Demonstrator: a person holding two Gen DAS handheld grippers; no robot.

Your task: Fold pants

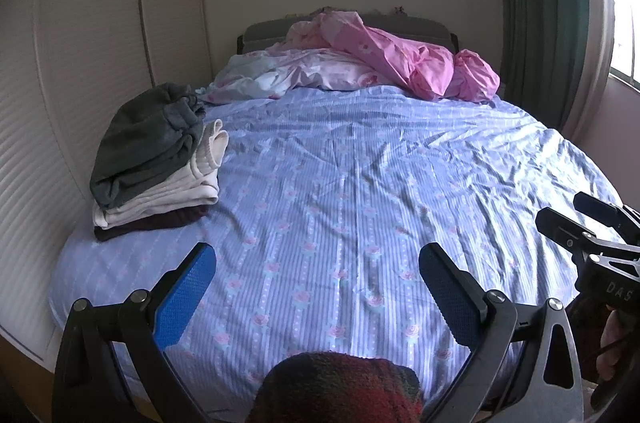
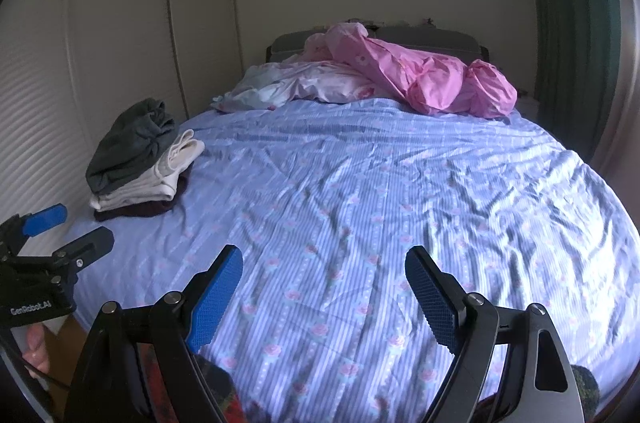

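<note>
where folded clothes (image 1: pixel 156 159) stack left – pink bedding (image 1: pixel 404 63) crowds the headboard (image 1: pixel 264 33).

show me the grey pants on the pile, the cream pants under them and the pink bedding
grey pants (image 1: pixel 144 143), left wrist view, middle of the top folded layer
cream pants (image 1: pixel 168 193), left wrist view, folded side under the grey pair
pink bedding (image 2: pixel 416 79), right wrist view, middle of the crumpled heap

Blue striped rose-print sheet (image 1: pixel 360 183), pink bedding (image 1: pixel 400 63), grey (image 1: pixel 144 139), cream (image 1: pixel 180 187), maroon garments (image 1: pixel 160 221), green curtain (image 1: pixel 540 3).
</note>
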